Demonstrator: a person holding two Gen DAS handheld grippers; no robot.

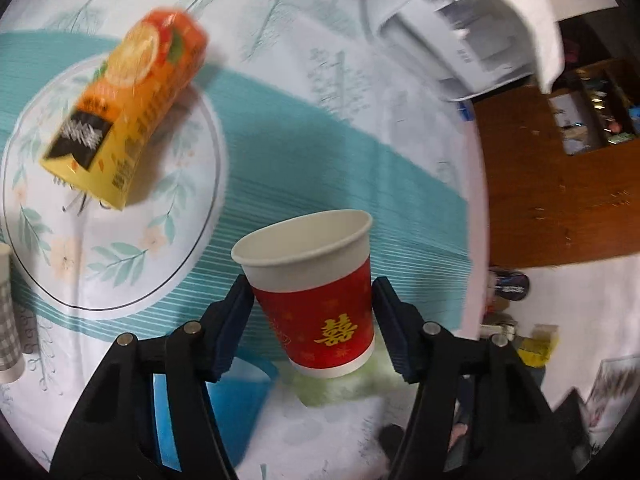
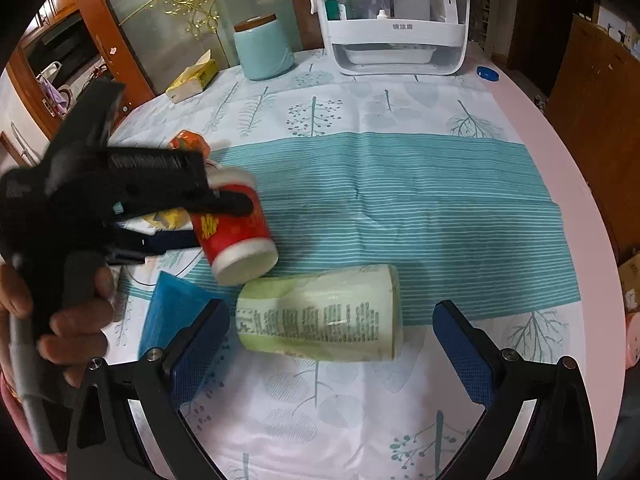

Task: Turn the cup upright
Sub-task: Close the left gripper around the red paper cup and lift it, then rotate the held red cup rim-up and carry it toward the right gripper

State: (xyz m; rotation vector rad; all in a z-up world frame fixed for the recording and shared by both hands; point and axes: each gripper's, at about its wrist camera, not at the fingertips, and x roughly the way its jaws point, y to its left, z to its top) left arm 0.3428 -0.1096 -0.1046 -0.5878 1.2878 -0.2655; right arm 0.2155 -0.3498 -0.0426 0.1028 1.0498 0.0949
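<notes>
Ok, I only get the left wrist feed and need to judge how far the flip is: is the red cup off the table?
Observer: Yes. The right wrist view shows the red paper cup in the air above the tablecloth, tilted, base toward that camera, gripped by the left hand-held gripper.
Operator: And the right hand-held gripper?
Observer: It is open. A green-and-white container lies on its side between its fingers, untouched.
</notes>
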